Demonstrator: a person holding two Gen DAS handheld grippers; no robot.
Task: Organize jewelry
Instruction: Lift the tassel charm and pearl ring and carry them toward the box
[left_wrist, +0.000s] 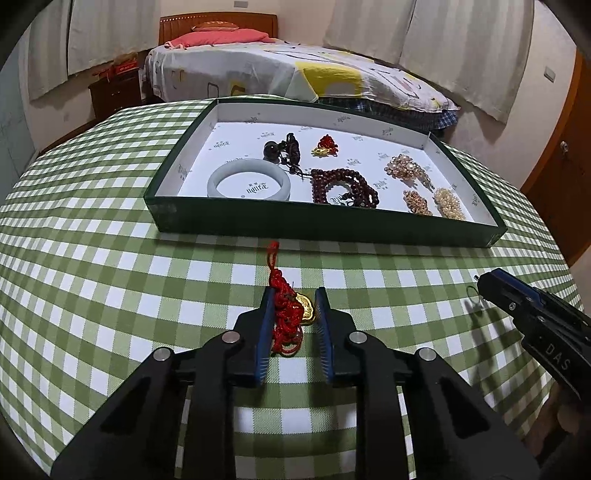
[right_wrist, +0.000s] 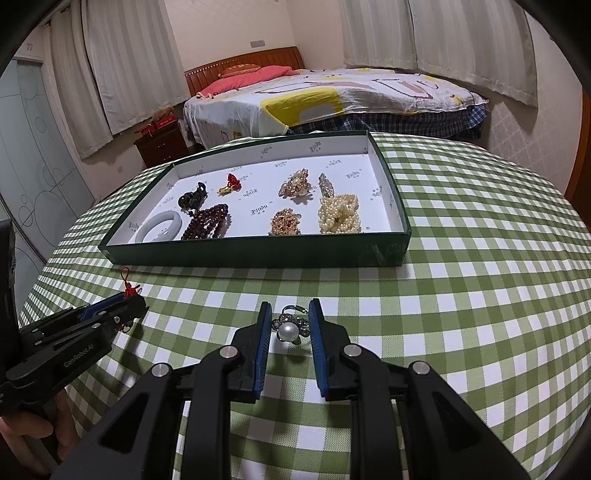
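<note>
Gripping a red knotted charm (left_wrist: 286, 317) with gold ingot in your left gripper (left_wrist: 294, 295), jaws nearly closed on it above the checked tablecloth (left_wrist: 110, 266).
Your right gripper (right_wrist: 287, 314) is pinched on a pearl flower ring (right_wrist: 289, 329). Beyond, the green tray (left_wrist: 314, 225) holds a jade bangle (left_wrist: 248, 180), dark beads (left_wrist: 345, 186), and gold and pearl pieces; its lining print is unreadable.
</note>
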